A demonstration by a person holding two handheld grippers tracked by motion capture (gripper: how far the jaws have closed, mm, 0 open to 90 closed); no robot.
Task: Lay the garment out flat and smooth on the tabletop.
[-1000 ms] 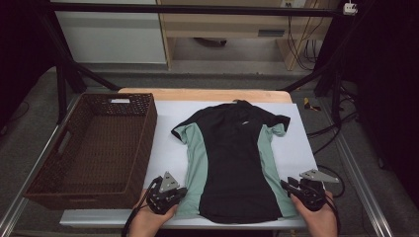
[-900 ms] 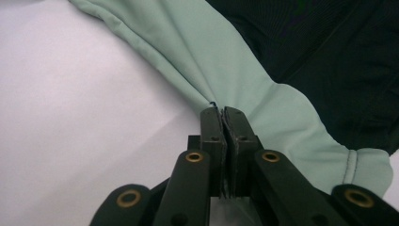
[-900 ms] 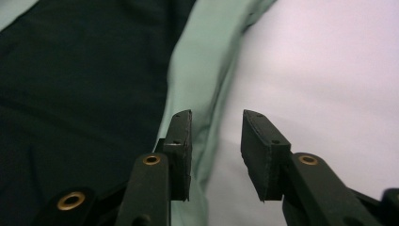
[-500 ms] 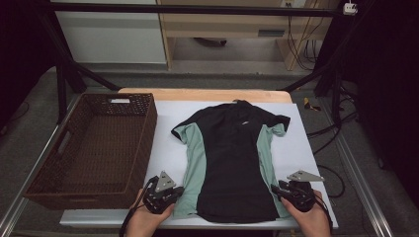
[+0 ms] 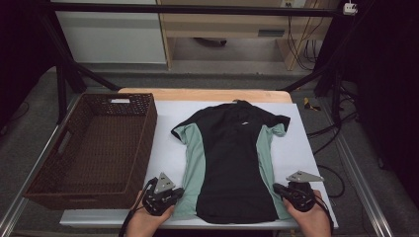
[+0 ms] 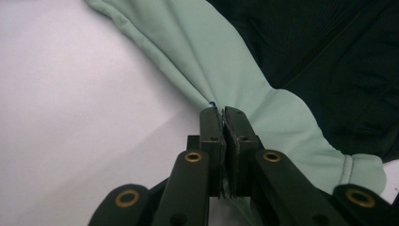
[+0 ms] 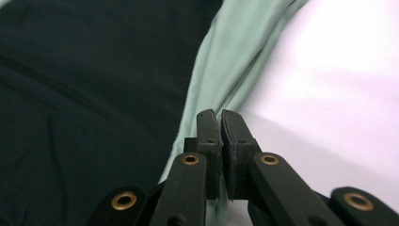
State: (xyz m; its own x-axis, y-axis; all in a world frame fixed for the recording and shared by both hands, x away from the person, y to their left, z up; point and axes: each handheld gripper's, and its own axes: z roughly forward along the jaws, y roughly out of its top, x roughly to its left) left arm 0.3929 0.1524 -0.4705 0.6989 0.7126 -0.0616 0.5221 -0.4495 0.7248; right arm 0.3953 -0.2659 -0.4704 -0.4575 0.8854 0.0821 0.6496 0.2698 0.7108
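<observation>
A black shirt (image 5: 232, 158) with mint-green side panels lies flat on the white table cover (image 5: 301, 143), collar toward the far side. My left gripper (image 5: 177, 193) is at the hem's left corner. In the left gripper view it (image 6: 222, 113) is shut on the green panel (image 6: 226, 61), which bunches into the jaws. My right gripper (image 5: 276, 190) is at the hem's right corner. Its jaws (image 7: 219, 115) have just been closing and now pinch the edge of the green panel (image 7: 230, 52).
A brown wicker basket (image 5: 148, 123) stands empty on the left of the table, beside the shirt. The cover's front edge runs just under both hands. Black frame legs and cables stand on the floor beyond the table and to its right.
My right hand has slid a little left onto the hem's right corner. The left hand and the shirt have stayed put.
</observation>
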